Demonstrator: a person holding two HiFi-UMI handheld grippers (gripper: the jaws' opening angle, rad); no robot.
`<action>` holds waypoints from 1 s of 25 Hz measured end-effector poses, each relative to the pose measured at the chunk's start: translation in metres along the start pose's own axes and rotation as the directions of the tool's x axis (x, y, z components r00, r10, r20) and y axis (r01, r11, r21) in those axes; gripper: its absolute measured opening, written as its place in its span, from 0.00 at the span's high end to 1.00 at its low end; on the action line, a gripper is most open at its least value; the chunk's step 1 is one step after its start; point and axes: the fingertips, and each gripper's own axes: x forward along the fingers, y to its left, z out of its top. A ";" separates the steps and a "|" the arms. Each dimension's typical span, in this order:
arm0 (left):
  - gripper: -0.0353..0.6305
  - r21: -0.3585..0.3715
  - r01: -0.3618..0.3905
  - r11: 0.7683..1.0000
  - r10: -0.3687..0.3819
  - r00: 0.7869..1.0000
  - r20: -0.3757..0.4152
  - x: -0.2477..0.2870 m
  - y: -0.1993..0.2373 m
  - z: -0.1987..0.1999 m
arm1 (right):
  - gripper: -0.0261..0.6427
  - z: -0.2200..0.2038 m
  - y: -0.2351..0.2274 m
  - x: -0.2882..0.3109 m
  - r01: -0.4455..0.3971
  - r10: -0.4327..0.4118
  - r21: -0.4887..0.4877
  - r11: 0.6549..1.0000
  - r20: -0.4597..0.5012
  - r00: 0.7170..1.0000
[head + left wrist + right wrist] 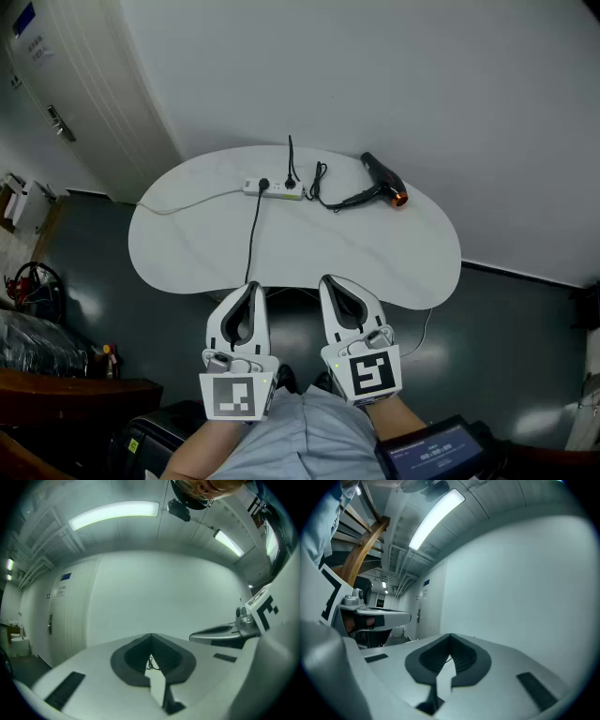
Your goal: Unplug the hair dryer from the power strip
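A black hair dryer [383, 179] with an orange nozzle lies at the far right of the white table [206, 253]. Its black cord [323, 192] runs to the white power strip [274, 188] at the table's far middle, where dark plugs sit. My left gripper [253, 284] and right gripper [327, 280] hang side by side at the near table edge, well short of the strip. Both are shut with nothing between their jaws. In the left gripper view the left gripper's [151, 635] tips meet; in the right gripper view the right gripper's [450, 635] tips meet too.
A second black cable [253, 234] runs from the strip over the near table edge. A white cable [187, 203] leads left off the table. A white wall stands behind the table, a door [70, 103] at far left, clutter [37, 300] on the floor at left.
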 end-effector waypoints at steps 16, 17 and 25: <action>0.95 -0.020 0.005 1.000 -0.005 1.000 0.017 0.006 0.025 -0.004 | 0.96 -0.014 0.015 0.018 -0.025 0.032 0.099 0.995 -0.071 0.997; 0.95 -0.021 0.010 1.000 -0.010 1.000 0.021 0.006 0.028 -0.005 | 0.96 -0.014 0.016 0.020 -0.015 0.022 0.094 0.995 -0.072 0.997; 0.95 0.017 0.072 0.997 -0.072 0.997 0.019 0.015 0.046 -0.011 | 0.96 -0.023 0.021 0.031 0.062 -0.052 0.102 0.993 -0.100 0.994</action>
